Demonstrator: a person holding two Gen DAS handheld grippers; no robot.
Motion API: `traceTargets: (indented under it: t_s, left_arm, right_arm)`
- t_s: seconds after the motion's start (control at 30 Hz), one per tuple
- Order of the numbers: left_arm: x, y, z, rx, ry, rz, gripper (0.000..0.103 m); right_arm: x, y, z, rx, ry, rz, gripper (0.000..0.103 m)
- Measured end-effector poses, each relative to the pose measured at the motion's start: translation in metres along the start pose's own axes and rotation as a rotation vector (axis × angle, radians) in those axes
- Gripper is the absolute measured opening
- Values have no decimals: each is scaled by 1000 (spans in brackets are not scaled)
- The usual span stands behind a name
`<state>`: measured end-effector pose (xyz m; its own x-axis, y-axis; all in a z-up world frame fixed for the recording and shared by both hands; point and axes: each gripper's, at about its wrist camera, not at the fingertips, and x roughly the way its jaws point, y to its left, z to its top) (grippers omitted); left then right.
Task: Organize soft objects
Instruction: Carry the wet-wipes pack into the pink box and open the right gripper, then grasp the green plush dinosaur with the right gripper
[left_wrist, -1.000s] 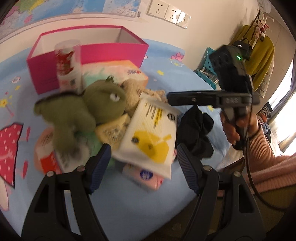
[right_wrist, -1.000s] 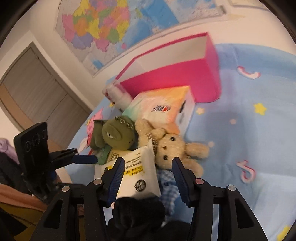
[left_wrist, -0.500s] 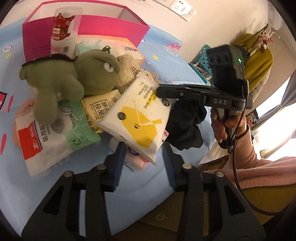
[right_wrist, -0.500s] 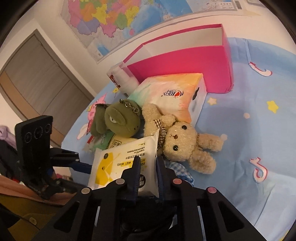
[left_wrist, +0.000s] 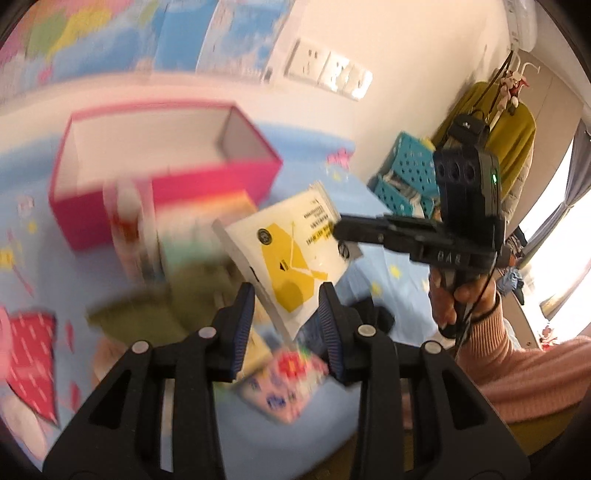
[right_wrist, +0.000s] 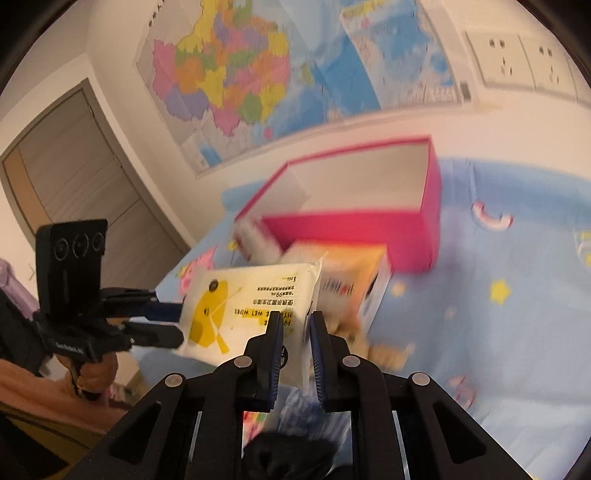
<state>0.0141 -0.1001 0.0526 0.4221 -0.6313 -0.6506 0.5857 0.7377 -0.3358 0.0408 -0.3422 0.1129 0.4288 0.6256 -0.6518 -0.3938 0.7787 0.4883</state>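
Blue printed cloth (right_wrist: 498, 332) covers the work surface, and on it the soft items lie in a blurred heap.

1. Nearest the right wrist camera, at 6 o'clock under the fingers, we see a black fabric item (right_wrist: 288, 454).
2. The right gripper (right_wrist: 293, 321) is clenched on the white and yellow wet-wipes pack (right_wrist: 240, 306). Its pads pinch the pack's right end.
3. The left gripper (left_wrist: 286, 291) has its jaws closing. The pack's lower corner sits between them, and both pads bear on it.
4. We find the pack raised clear of the cloth, tilted, and carried between the two grippers.
5. In the left wrist view, a small pink floral packet (left_wrist: 284, 384) lies at 6 o'clock below the left fingers. A green plush toy (left_wrist: 147, 314), heavily blurred, lies at 8 o'clock.
6. A hand (left_wrist: 458, 295) in a pink sleeve grips the right tool's handle at 3 o'clock in that view.
7. Beyond the pack, a pastel tissue pack (right_wrist: 354, 266) rests just in front of the pink box (right_wrist: 351, 229). The box stands open-topped at 12 o'clock, and its white inside shows nothing in the part we can see.
8. Farthest back, a coloured map (right_wrist: 229, 74) and wall sockets (left_wrist: 328, 70) hang on the wall. Teal crates (left_wrist: 406, 173) stand at 2 o'clock in the left wrist view.
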Motion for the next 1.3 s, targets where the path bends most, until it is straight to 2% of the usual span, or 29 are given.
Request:
traceTargets:
  t_s: [0.27,0.37,0.57,0.87,0.97,1.0,1.03,1.17,1.23,1.3]
  left_arm:
    - [23,25,74,-5,-35,91,38]
    - [34,34,95,3,-34,116,38]
    - [69,66,131,-87,27,149,38]
    - [116,93,135,-158,148,180,38]
    - [120,99,135,-202,154,212,39]
    - [118,99,136,-205,145,206,41]
    - [114,99,135,-204,134,205,45]
    - [85,91,130,-165,47,227,46]
    - [61,83,120,-126,-7,210,49]
    - [38,77,106,-82,-62,200,58]
  right_arm:
    - [7,-13,61,-26,-95,-62,15]
    - [16,-24,80,-14,-101,-87,15]
    - [45,-46,107,14,-70,-130,15]
    - [78,-65,110,44,-1,-227,15]
    - [82,-74,109,79,4,-253,17]
    - [80,-75,108,90,-3,-270,23]
    - [78,-74,107,94,-10,-275,25]
    - [56,-54,103,46,-71,-293,33]
    - [46,-39,98,9,-78,-250,35]
    - [38,-18,88,-40,-64,-174,42]
